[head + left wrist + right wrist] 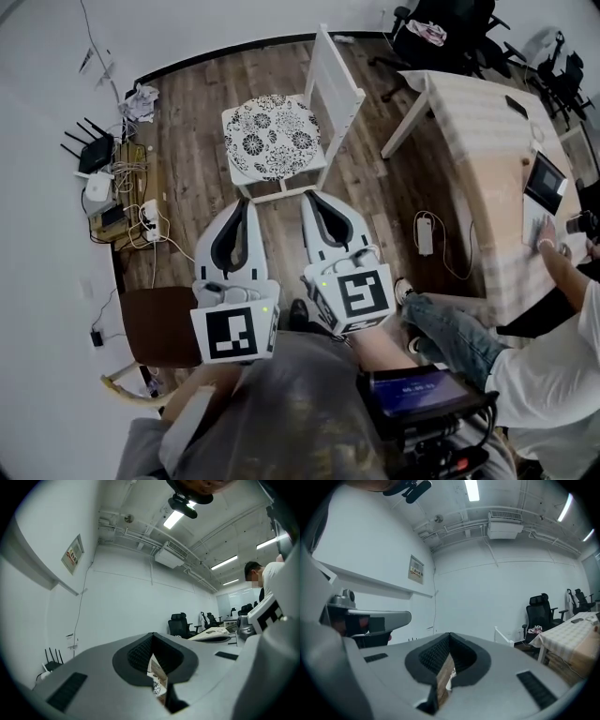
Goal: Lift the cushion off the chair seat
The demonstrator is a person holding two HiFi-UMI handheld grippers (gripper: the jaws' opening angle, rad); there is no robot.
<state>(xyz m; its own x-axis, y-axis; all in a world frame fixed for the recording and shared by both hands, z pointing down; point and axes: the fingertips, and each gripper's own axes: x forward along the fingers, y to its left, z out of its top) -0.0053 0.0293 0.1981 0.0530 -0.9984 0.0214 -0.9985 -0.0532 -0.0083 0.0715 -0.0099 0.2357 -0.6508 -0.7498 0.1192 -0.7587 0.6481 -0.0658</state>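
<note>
Cushion (272,138) lies unlifted on the chair (335,86) seat; left gripper (246,202) and right gripper (309,195), both closed on nothing, hover near its front edge.

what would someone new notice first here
The black-and-white flowered cushion on the white chair stands out in the middle of the wood floor. Just short of it, the left gripper and right gripper sit side by side, both shut and empty. A person sits at the table on the right.
</note>
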